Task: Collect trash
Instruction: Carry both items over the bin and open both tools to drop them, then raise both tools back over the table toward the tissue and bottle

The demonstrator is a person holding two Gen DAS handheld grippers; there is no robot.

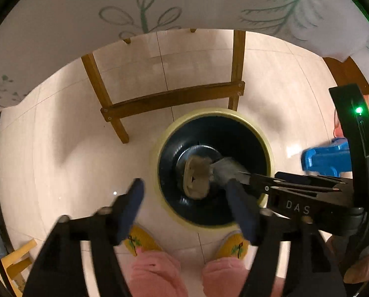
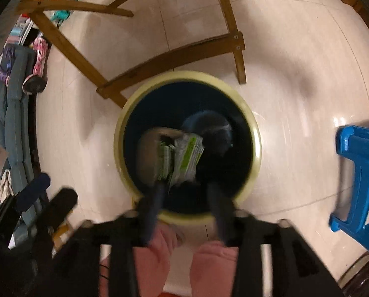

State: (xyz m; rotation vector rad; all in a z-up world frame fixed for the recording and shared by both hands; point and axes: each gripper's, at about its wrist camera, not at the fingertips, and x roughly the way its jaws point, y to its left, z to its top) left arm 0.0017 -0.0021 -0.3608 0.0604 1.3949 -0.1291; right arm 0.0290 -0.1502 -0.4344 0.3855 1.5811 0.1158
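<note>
While I stand over the bin with my pink trouser legs (image 2: 157, 255) and yellow slippers (image 1: 140, 241) closest below the cameras, my left gripper (image 1: 187, 208) hangs with its fingers spread wide and nothing between them, off to the near-left of the bin's mouth. My right gripper (image 2: 187, 198) also has its fingers apart; a white-and-green wrapper (image 2: 184, 157) sits just ahead of them, over the dark opening. The picture is blurred there, so I cannot tell for sure whether the left finger is touching the wrapper or the wrapper is already loose, but with the fingers this far apart I judge it is not clamped. Beyond the fingertips is the trash bin (image 2: 255, 133), round with a pale yellow rim and a black liner, and a grey-brown piece of trash (image 1: 196, 175) already lies at its bottom. So I judge that at least one item is done, and this wrapper is at the point of going in. Whatever else is left to collect I cannot see from here; it would be outside these views. Farther out on the tiled floor stand the wooden chair legs (image 1: 174, 96), a blue plastic stool (image 2: 357, 168) to my right, and the patterned tablecloth (image 1: 85, 24) hangs past the chair.
</note>
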